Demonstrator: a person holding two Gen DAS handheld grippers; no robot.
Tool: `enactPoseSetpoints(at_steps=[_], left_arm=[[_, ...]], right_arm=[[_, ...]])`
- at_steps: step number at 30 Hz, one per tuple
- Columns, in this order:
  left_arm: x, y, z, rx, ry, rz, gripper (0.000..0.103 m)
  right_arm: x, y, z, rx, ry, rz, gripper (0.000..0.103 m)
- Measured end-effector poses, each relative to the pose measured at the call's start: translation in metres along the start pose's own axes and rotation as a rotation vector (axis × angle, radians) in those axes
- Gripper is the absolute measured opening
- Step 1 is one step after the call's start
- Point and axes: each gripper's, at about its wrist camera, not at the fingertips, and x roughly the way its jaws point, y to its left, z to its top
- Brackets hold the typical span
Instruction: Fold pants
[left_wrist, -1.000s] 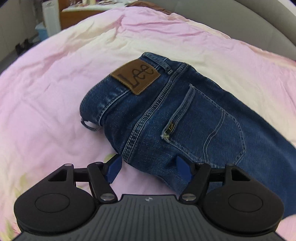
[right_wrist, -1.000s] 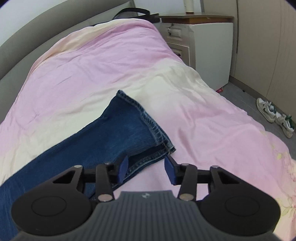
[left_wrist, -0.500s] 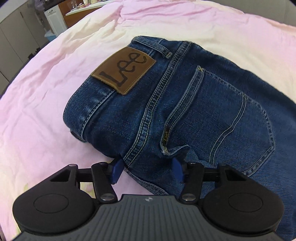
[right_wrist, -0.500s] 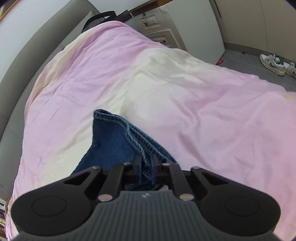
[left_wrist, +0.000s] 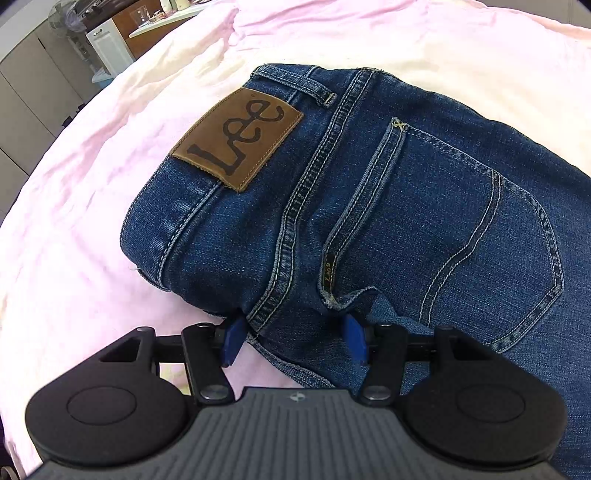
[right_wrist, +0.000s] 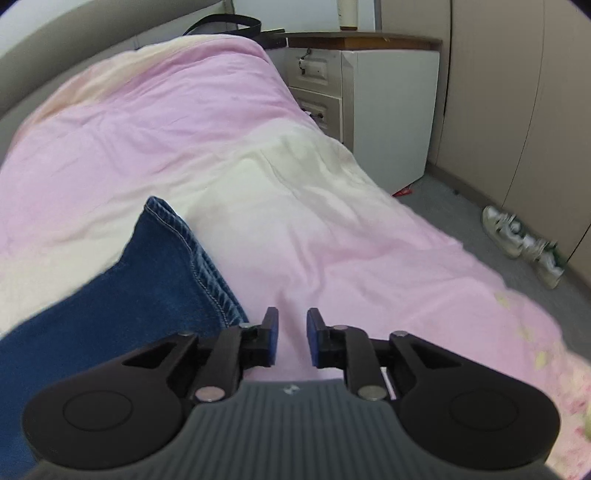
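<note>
Blue jeans (left_wrist: 406, 206) lie seat-up on a pink and cream duvet (left_wrist: 92, 221), their brown leather patch (left_wrist: 240, 138) facing up. My left gripper (left_wrist: 293, 341) is at the near edge of the seat. Its blue pads (left_wrist: 232, 339) press a bunched fold of denim below the back pocket. In the right wrist view the leg end with its stitched hem (right_wrist: 177, 266) lies flat on the duvet. My right gripper (right_wrist: 291, 338) sits just right of that hem. Its jaws are opening, with only bedding showing between them.
A white nightstand (right_wrist: 388, 110) stands beside the bed's far right side, with sneakers (right_wrist: 524, 240) on the grey floor near it. The bed's right edge drops off close to the right gripper. White cabinets (left_wrist: 110, 44) stand beyond the bed in the left view.
The left gripper came down onto the seat edge and narrowed around the denim. The right gripper closed on the hem, then let it go and pulled slightly to the right of it.
</note>
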Motion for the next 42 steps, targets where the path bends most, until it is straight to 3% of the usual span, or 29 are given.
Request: enactPoseSetpoints(at_steps=[3,7,10,14,21,24,27,29,31,33,38,42], left_arm=[[-0.001,-0.005,0.005,0.006,-0.014,0.009,0.064],[-0.020,0.001,-0.006,0.007,-0.068,0.015,0.057],[-0.048,0.005,-0.021,0.048,-0.148,-0.004,0.057],[-0.088,-0.006,-0.049,0.149,-0.231,-0.122,0.057],[-0.123,-0.058,-0.118,0.424,-0.249,-0.352,0.057],[-0.114,-0.077,-0.144,0.496,-0.285,-0.336,0.057],[-0.103,-0.091,-0.154,0.504,-0.312,-0.320,0.057],[-0.100,-0.093,-0.154,0.495,-0.335,-0.311,0.051],[-0.101,-0.090,-0.152,0.482,-0.352,-0.345,0.024],[-0.109,-0.084,-0.151,0.492,-0.365,-0.385,0.018],[-0.090,-0.080,-0.151,0.648,-0.253,-0.379,0.011],[-0.072,-0.067,-0.146,0.623,-0.181,-0.457,0.011]], right_arm=[[-0.012,-0.021,-0.012,0.177,0.012,0.151,0.029],[-0.026,-0.014,-0.034,0.215,0.027,0.243,0.033],[-0.042,0.018,-0.055,0.094,0.044,0.279,0.033],[-0.066,0.067,-0.089,-0.035,0.078,0.368,0.033],[-0.107,0.174,-0.161,-0.303,0.126,0.500,0.033],[-0.126,0.224,-0.200,-0.431,0.133,0.555,0.033],[-0.137,0.264,-0.234,-0.504,0.166,0.610,0.033],[-0.141,0.287,-0.255,-0.561,0.183,0.630,0.033],[-0.146,0.309,-0.276,-0.611,0.198,0.645,0.033],[-0.151,0.327,-0.293,-0.668,0.213,0.667,0.033],[-0.161,0.367,-0.319,-0.804,0.212,0.706,0.035],[-0.176,0.399,-0.330,-0.880,0.203,0.754,0.035]])
